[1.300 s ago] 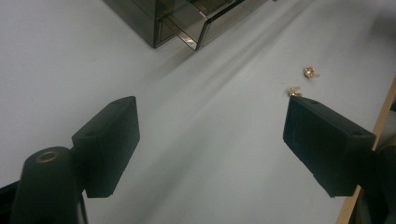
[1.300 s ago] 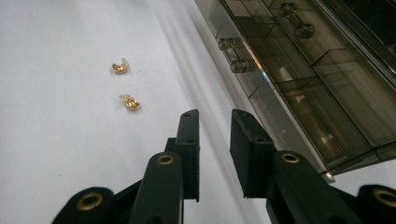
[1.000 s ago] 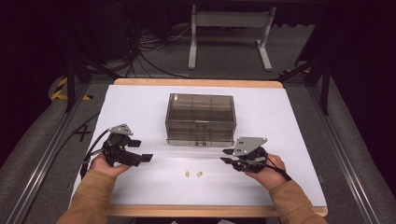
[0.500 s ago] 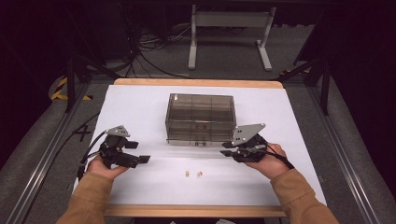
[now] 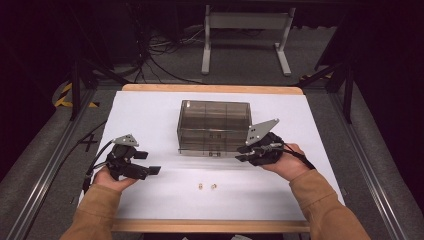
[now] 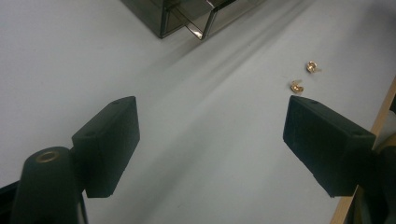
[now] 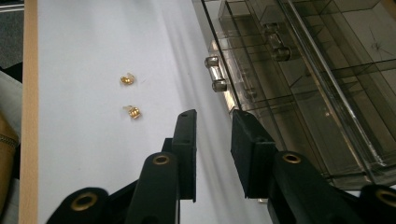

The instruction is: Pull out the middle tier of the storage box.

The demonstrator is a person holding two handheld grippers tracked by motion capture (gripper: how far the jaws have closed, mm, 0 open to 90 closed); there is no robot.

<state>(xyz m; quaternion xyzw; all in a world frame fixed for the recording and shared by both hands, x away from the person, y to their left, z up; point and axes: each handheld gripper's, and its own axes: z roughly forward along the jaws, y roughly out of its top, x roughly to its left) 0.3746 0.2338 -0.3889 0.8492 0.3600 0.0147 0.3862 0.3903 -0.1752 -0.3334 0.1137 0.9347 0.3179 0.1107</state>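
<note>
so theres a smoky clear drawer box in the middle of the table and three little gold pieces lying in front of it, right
Not quite: there are two little gold pieces, not three, as the high view shows. The rest holds: they lie on the table in front of the smoky clear drawer box.

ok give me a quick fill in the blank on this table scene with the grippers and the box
1. The number of small gold pieces lying on the white table is ____.
2. The smoky clear organiser box stands nearest the ____ gripper.
3. The left gripper has its jaws wide ____ with nothing between them.
4. The right gripper has its jaws set ____ than the left gripper's.

Missing words: two; right; open; narrower
</note>
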